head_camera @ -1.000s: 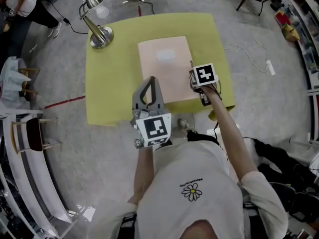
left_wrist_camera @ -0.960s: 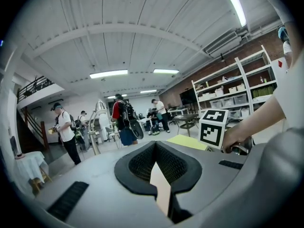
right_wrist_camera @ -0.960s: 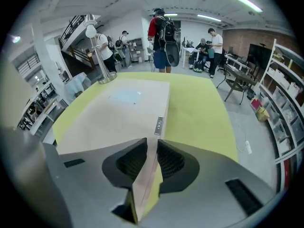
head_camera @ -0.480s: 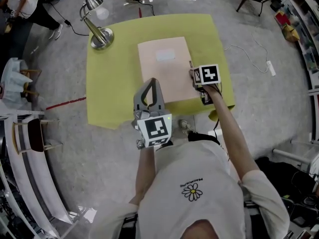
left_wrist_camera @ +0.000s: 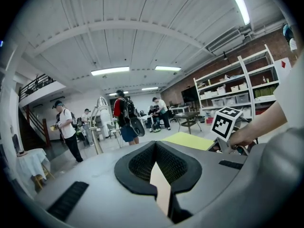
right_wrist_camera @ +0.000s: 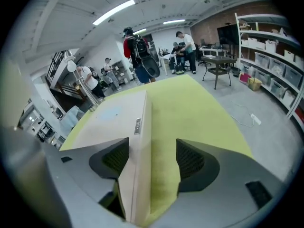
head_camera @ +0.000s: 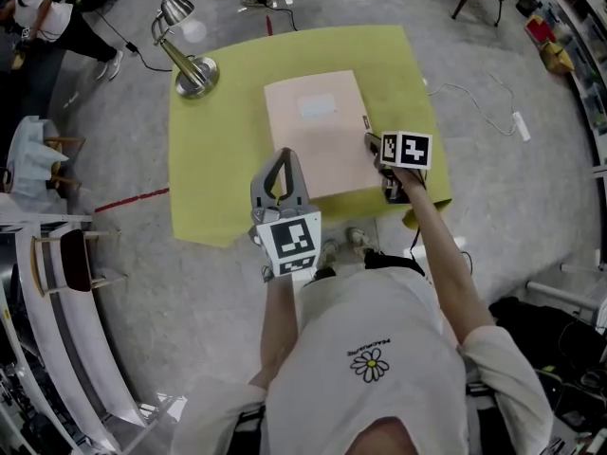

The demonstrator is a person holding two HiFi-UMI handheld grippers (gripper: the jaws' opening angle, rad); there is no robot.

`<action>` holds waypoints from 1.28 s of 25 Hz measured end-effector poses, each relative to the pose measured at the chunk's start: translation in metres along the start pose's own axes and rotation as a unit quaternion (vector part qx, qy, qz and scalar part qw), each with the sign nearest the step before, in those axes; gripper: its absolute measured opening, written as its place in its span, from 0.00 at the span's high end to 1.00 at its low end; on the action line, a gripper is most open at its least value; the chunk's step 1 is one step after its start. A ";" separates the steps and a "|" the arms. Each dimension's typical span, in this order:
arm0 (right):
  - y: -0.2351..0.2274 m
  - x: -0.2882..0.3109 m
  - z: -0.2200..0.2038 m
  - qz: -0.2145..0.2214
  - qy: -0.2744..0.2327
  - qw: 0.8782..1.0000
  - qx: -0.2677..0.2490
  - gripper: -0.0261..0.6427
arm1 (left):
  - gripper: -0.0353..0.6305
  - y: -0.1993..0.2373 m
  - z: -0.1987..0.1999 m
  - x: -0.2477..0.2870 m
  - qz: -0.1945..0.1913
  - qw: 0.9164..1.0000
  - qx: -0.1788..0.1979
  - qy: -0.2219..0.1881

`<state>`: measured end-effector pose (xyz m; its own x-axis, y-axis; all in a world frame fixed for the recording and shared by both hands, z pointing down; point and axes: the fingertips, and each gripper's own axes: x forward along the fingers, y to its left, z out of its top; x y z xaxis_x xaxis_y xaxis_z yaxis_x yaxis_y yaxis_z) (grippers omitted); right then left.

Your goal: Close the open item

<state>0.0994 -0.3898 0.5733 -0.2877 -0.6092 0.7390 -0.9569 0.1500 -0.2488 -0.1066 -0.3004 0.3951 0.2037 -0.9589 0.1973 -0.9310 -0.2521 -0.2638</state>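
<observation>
1. The beige folder [head_camera: 318, 131] lies flat in the middle of the yellow table [head_camera: 213, 159], with its cover down and a pale label facing up.
2. I judge the closing done or very nearly so. No leaf stands up in any view, and what is left seems to be only pulling the tools clear.
3. The right gripper [right_wrist_camera: 152, 146] sits low at the folder's right edge. Its jaws are spread wide, one over the cover and one over the cloth, and they grip nothing (the edge simply runs between them).
4. The left gripper [head_camera: 283, 159] hovers above the table's near edge. Its jaws are together and hold nothing; a beige sliver shows through the gap behind the tips.
5. A desk lamp [head_camera: 185, 45] stands at the table's far left corner.
6. The right gripper's cube covers the folder's near right corner in the head view. The label's print and the small tag [right_wrist_camera: 137, 125] on the edge are too small to read.
</observation>
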 end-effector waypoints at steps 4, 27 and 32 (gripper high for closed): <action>0.001 -0.003 -0.002 0.001 -0.037 0.999 0.005 0.55 | 0.93 0.012 0.004 -0.004 0.010 1.000 0.001 -0.002; 0.101 -0.208 0.156 0.064 -0.413 0.892 -0.173 0.56 | 0.93 0.026 0.066 -0.023 0.030 0.995 -0.054 -0.074; 0.106 -0.240 0.154 0.041 -0.464 0.865 -0.187 0.89 | 0.93 0.025 0.081 -0.029 0.029 0.993 -0.063 -0.097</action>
<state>0.0731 -0.3481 0.2731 -0.3645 -0.9213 -0.1355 -0.9310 0.3576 0.0727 -0.1112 -0.2897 0.3067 0.1922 -0.9813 -0.0042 -0.9708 -0.1895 -0.1470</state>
